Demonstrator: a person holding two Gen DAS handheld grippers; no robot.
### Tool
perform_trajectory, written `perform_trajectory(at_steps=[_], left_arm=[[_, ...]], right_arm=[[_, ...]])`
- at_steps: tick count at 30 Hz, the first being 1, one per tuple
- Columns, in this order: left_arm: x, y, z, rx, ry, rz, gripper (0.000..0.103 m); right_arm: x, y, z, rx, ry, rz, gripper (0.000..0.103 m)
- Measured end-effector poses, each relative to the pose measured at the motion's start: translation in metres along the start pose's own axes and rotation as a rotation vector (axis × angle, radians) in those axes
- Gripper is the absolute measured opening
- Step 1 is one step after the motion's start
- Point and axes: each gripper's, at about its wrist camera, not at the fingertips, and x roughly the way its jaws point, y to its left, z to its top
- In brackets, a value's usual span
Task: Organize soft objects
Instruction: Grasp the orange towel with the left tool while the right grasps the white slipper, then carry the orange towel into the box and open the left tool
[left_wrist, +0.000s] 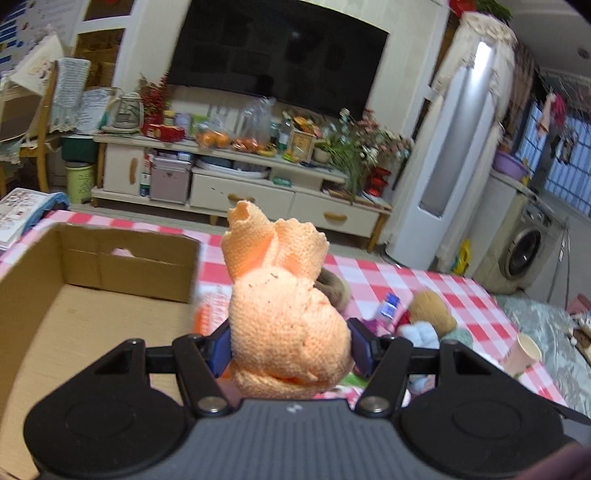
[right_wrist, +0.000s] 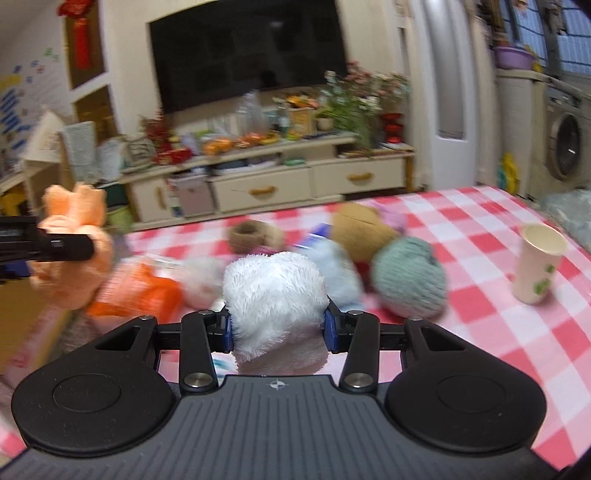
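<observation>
Orange knit toy (left_wrist: 288, 325) squeezed mid-body in left gripper (left_wrist: 290, 347), box (left_wrist: 110, 266) at 10 o'clock; white fluffy toy (right_wrist: 275, 299) pinched in right gripper (right_wrist: 277, 326); both prob. light, squashy, best grabbed mid-bulk.

Dim indoor light, motion-blurred fisheye

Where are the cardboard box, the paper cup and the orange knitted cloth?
cardboard box (left_wrist: 129, 258): left wrist view, its far inner wall.
paper cup (right_wrist: 537, 266): right wrist view, its side wall.
orange knitted cloth (left_wrist: 288, 325): left wrist view, its bunched middle.
</observation>
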Motion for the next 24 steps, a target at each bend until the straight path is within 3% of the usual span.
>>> perform_trajectory(at_steps=[12, 18, 24], left_arm=[[-0.013, 0.079, 0.012, -0.152, -0.035, 0.164, 0.063], [-0.018, 0.114, 0.014, -0.238, -0.043, 0.257, 0.063], [-0.026, 0.133, 0.011, -0.284, -0.049, 0.292, 0.063]], right_arm=[[0.005, 0.086, 0.022, -0.078, -0.009, 0.292, 0.053], [0.016, 0.119, 0.024, -0.125, 0.003, 0.393, 0.053], [0.023, 0.143, 0.024, -0.153, 0.03, 0.47, 0.054]])
